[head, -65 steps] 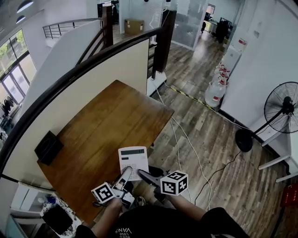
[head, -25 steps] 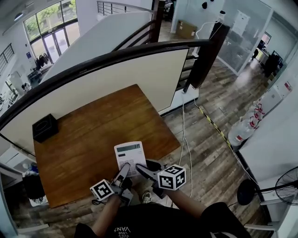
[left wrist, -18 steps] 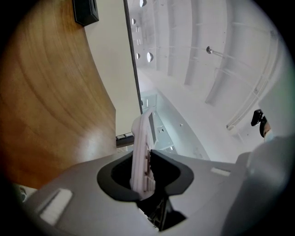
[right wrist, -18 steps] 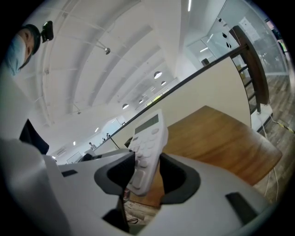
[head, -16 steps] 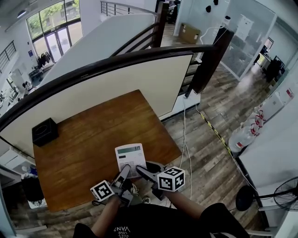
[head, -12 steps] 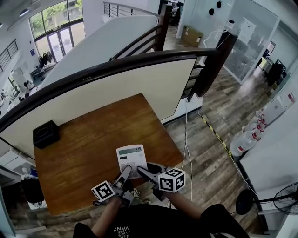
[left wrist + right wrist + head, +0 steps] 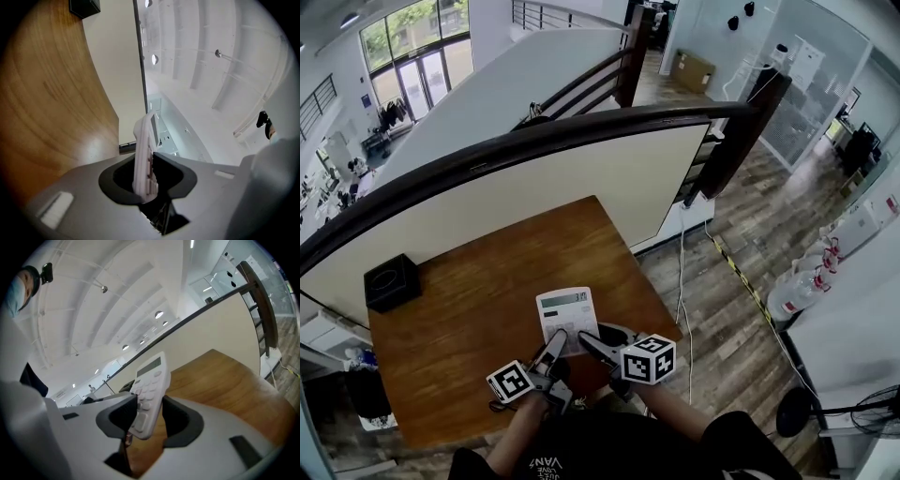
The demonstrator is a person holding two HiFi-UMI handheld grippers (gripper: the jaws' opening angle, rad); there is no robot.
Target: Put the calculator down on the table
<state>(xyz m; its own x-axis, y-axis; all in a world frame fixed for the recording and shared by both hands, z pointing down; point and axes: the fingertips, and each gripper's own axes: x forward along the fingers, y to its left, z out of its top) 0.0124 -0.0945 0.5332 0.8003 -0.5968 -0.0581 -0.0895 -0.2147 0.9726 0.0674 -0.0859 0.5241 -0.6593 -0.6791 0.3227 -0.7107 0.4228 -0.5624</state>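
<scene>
A black box (image 7: 391, 281) sits at the far left corner of the table (image 7: 469, 319); whether anything lies in it cannot be told. The white calculator (image 7: 567, 317) is over the near edge, toward the right corner, with its display end pointing to the far edge. The left tongs (image 7: 557, 341) and right tongs (image 7: 587, 339) both clamp its near end. The left gripper view shows it edge-on between the jaws. The right gripper view shows its keys and display, with wood beneath. Only the head view shows both tongs side by side.
</scene>
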